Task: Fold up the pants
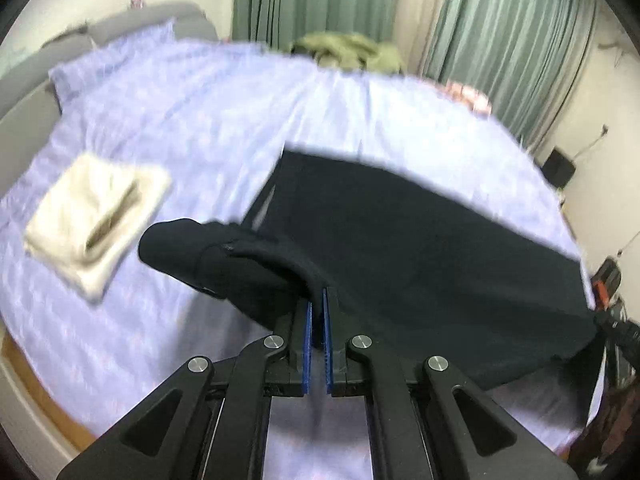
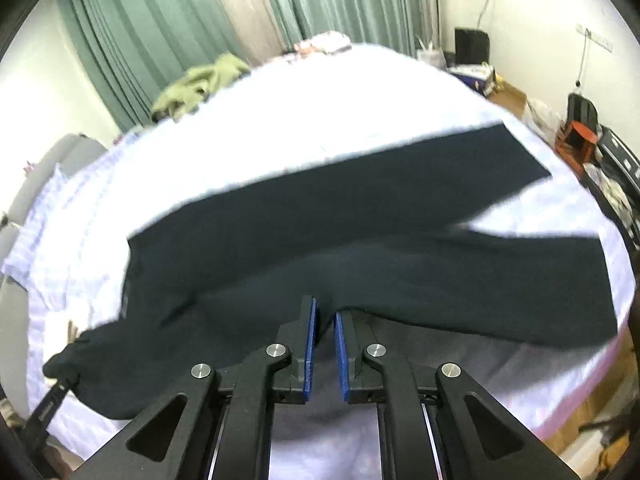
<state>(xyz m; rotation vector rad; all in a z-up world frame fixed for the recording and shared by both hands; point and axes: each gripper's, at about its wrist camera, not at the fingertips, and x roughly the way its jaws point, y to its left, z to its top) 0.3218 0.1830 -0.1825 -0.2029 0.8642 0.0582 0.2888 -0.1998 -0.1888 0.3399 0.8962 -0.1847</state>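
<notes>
Black pants (image 1: 400,240) lie spread over a bed with a pale lilac sheet (image 1: 200,120). My left gripper (image 1: 319,294) is shut on a bunched edge of the pants at the waist end and holds it lifted off the bed. In the right wrist view the pants (image 2: 360,220) stretch across the bed with both legs pointing right. My right gripper (image 2: 325,312) is shut on the near edge of the pants, with cloth between the blue pads, and lifts it. The other gripper shows at the far left (image 2: 52,396), holding the same cloth. Both views are motion-blurred.
A folded cream garment (image 1: 96,216) lies on the bed's left side. An olive-green garment (image 1: 348,50) is heaped at the far edge by green curtains (image 1: 500,40). A grey headboard (image 1: 132,24) is at the left. Clutter and a red box (image 2: 576,140) stand on the floor to the right.
</notes>
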